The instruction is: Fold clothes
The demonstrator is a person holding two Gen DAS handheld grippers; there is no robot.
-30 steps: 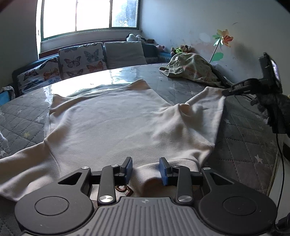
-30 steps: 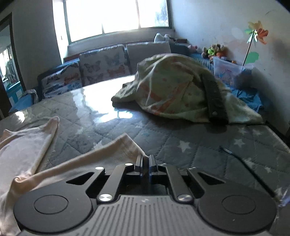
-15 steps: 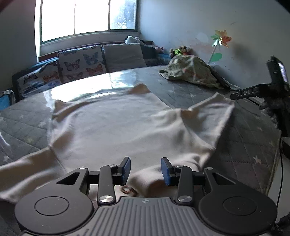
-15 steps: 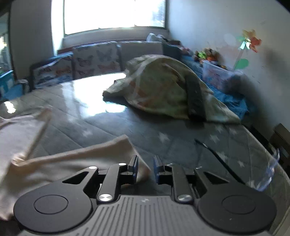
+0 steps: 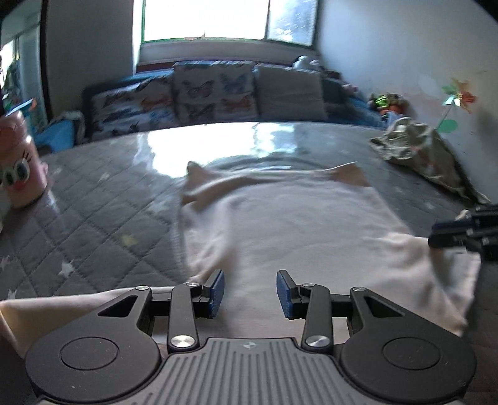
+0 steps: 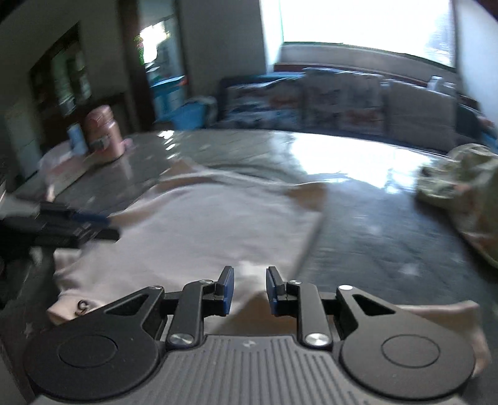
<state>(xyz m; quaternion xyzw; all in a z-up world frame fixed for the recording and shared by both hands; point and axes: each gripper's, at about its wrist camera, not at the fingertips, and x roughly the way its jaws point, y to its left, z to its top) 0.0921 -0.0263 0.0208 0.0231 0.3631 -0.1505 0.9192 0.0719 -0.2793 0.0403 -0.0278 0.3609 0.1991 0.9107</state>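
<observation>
Both grippers swung left; right gripper [image 6: 248,291] let the sleeve go, jaws now parted, empty. Pink cup [image 5: 17,165] at left edge, cream shirt [image 5: 295,224] spread mid-frame on the tabletop [image 5: 93,199]. Left gripper [image 5: 250,294] jaws wide, empty. Flattening stage, likely; next grab an edge to fold.

Both wrist cameras look low and close across the same cream garment [image 5: 295,224] toward the window [image 6: 367,25].
</observation>
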